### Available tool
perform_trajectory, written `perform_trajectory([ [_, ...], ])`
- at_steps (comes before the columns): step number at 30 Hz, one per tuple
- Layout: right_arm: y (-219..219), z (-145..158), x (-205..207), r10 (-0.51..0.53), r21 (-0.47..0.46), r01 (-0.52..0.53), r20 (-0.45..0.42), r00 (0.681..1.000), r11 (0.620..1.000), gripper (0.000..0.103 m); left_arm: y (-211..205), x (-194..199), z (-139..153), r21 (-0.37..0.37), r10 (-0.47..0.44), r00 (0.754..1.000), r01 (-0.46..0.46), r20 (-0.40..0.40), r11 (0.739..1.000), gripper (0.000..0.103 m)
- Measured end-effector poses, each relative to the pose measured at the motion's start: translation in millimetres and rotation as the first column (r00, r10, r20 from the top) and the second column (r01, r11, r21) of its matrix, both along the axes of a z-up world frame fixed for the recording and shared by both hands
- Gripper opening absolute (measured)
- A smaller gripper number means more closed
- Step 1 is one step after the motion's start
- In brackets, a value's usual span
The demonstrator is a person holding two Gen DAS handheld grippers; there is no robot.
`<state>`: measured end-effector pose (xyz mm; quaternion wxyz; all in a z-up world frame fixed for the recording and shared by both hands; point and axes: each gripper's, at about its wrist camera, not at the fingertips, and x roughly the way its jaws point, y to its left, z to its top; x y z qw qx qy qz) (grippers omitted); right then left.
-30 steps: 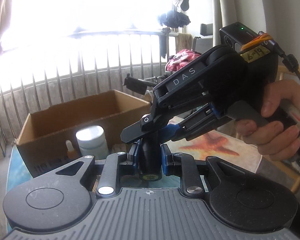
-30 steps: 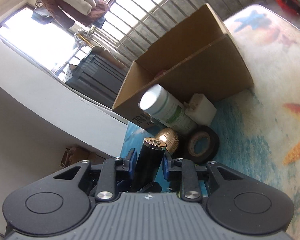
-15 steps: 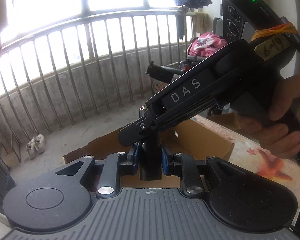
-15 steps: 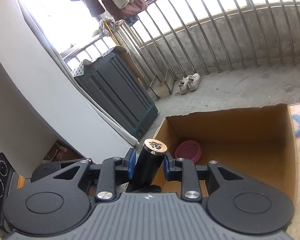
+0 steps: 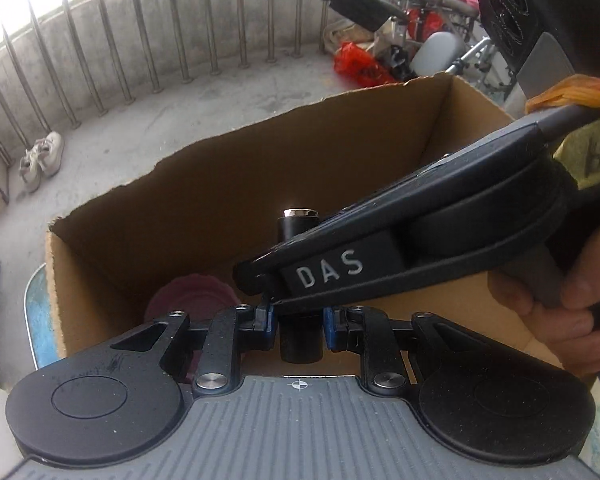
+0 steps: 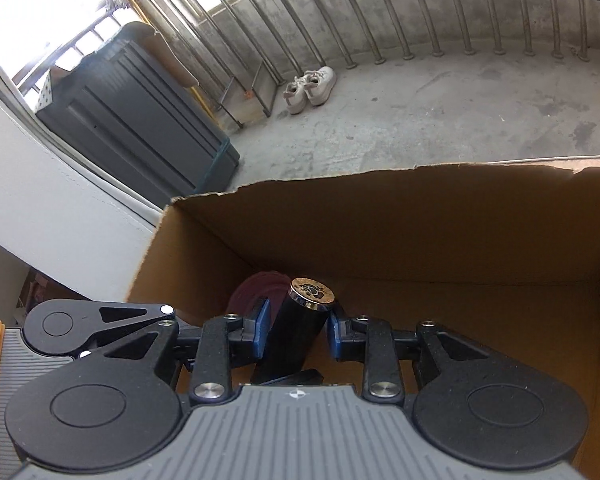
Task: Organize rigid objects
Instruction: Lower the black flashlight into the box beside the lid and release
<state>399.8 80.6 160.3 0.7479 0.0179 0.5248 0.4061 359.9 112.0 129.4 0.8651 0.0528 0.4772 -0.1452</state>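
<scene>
A black cylinder [image 5: 299, 340] with a shiny metal cap [image 6: 312, 294] hangs over the open cardboard box [image 5: 220, 148]. My left gripper [image 5: 298, 320] is shut on its lower part. My right gripper [image 5: 268, 280] reaches in from the right across the cylinder's middle, held by a hand [image 5: 560, 312]. In the right wrist view the right gripper [image 6: 298, 328] has its jaws opening around the cylinder [image 6: 296, 336]; its left pad stands clear of it. A pink bowl [image 6: 256, 292] lies on the floor of the box [image 6: 340, 184], just beyond the cylinder.
The box stands on a blue patterned table top [image 5: 40, 320]. Past it lie a concrete balcony floor, a metal railing [image 5: 180, 32] and a pair of white shoes [image 6: 310, 88]. A grey cabinet [image 6: 132, 120] is at the left; red bags and clutter [image 5: 360, 66] are at the far right.
Both grippers carried the cylinder from above the table's bottles and tape to over the box, tilting down into it. The right gripper's jaws have widened off the cylinder.
</scene>
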Motion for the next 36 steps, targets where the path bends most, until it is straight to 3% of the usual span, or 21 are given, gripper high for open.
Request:
perform_trajectory([
  [2, 4.1, -6.4, 2.6, -0.016, -0.018, 0.016, -0.017, 1.0, 1.0, 0.067, -1.2, 0.9, -2.2, 0.008, 0.021, 1.0, -0.021, -0.015, 1.0, 0.021],
  [4, 5.5, -10.2, 3.3, -0.029, -0.034, 0.029, -0.005, 1.0, 0.999, 0.07, -1.0, 8.2, -3.2, 0.027, 0.058, 0.997, -0.057, -0.053, 0.998, 0.021],
  [10, 1.7, -21.1, 8.6, -0.047, -0.048, 0.043, -0.085, 0.995, 0.998, 0.069, -6.1, 16.0, -4.9, 0.135, 0.108, 0.988, -0.092, -0.11, 0.986, 0.022],
  [16, -3.6, -30.8, 15.1, -0.058, -0.019, 0.056, -0.171, 0.983, 0.998, 0.026, -7.1, 8.6, 0.1, 0.164, 0.122, 0.986, -0.103, -0.112, 0.981, 0.027],
  [18, -2.6, -31.8, 14.5, -0.064, -0.009, 0.063, -0.186, 0.981, 0.998, 0.024, -6.4, 4.1, 6.6, 0.173, 0.101, 0.989, -0.082, -0.106, 0.982, 0.027],
  [21, 0.1, -33.3, 13.9, -0.062, 0.004, 0.064, -0.188, 0.98, 0.998, 0.024, -3.9, -1.5, 13.0, 0.205, 0.081, 0.992, -0.06, -0.096, 0.977, 0.02],
  [28, 4.3, -29.0, 10.7, -0.066, -0.012, 0.065, -0.17, 0.983, 0.998, 0.026, 6.4, -11.9, 22.2, 0.189, 0.103, 0.989, -0.082, -0.103, 0.978, 0.021],
  [30, 2.5, -25.4, 9.7, -0.082, -0.026, 0.079, -0.154, 0.985, 0.997, 0.03, 9.3, -17.9, 30.7, 0.184, 0.105, 0.99, -0.086, -0.095, 0.979, 0.022],
  [32, -1.7, -17.1, 7.0, -0.097, -0.02, 0.096, -0.116, 0.988, 0.995, 0.051, 12.1, -26.8, 42.6, 0.189, 0.103, 0.992, -0.088, -0.075, 0.978, 0.022],
  [33, -4.6, -11.7, 5.2, -0.107, -0.011, 0.106, -0.098, 0.989, 0.994, 0.055, 14.9, -33.7, 51.6, 0.184, 0.104, 0.993, -0.09, -0.063, 0.979, 0.023],
  [36, -13.7, 8.6, -1.4, -0.118, 0.012, 0.119, -0.056, 0.991, 0.993, 0.056, 24.4, -54.9, 77.4, 0.157, 0.117, 0.993, -0.11, -0.036, 0.982, 0.026],
])
